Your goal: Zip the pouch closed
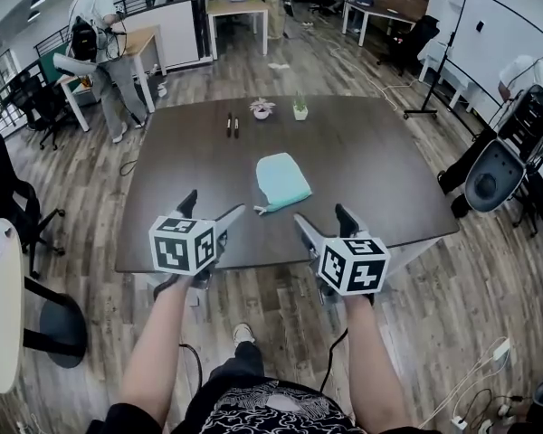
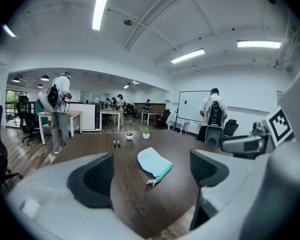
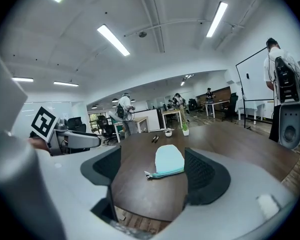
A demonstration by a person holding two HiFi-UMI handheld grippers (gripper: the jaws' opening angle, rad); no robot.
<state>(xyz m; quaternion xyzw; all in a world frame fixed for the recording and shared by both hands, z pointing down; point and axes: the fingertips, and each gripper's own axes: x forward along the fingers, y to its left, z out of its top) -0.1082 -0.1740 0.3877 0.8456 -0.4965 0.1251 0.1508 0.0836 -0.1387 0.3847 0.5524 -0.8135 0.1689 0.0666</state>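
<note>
Left claw (image 1: 215, 202) released, empty | right claw (image 1: 320, 213) released, empty | pouch (image 1: 282, 181) flat on table (image 1: 371, 170), apart from both

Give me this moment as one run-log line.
stage: pre-contact | left gripper: open, empty | right gripper: open, empty | pouch: flat on table, untouched

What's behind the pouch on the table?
Beyond the pouch: two dark pens side by side, a small pot plant and a green plant, near the far edge of the table. Nothing blocks them; the pouch's inside can't be seen.
</note>
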